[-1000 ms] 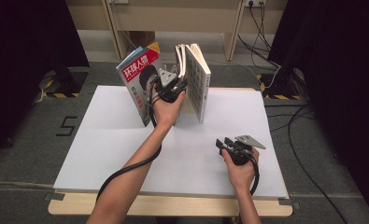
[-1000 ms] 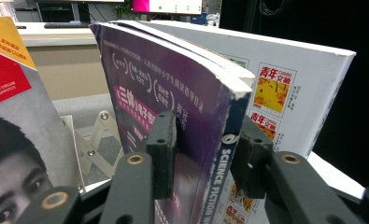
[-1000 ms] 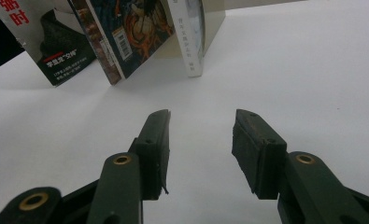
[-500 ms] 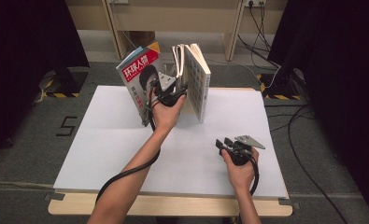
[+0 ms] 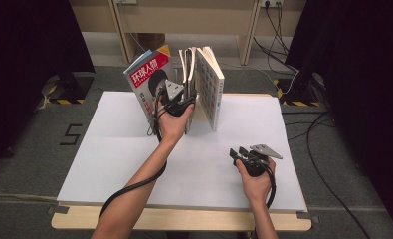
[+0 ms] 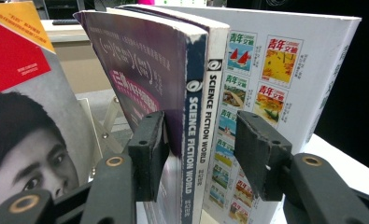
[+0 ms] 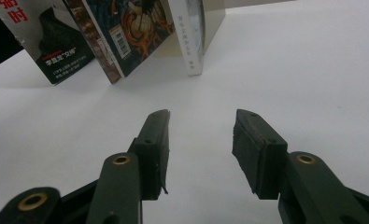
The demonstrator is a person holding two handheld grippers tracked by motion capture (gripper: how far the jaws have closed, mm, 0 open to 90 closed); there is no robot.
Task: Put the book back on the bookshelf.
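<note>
Three or perhaps four magazines stand upright at the far side of the white tabletop (image 5: 109,149): a red-titled one (image 5: 147,82) leaning left, the Science Fiction World issues (image 6: 198,135) in the middle, and a thick white volume (image 6: 285,70) on the right. The left claw (image 6: 198,156) straddles the Science Fiction World spine, its jaws having just been opening, the right pad clear of the cover. The right claw (image 7: 198,154) rests released on bare tabletop, nothing between its two jaws.

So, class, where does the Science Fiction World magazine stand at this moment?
The Science Fiction World magazine stands upright at the far middle of the white table, between the red-titled magazine and the thick white book, its spine between the left claw's open jaws.
</note>
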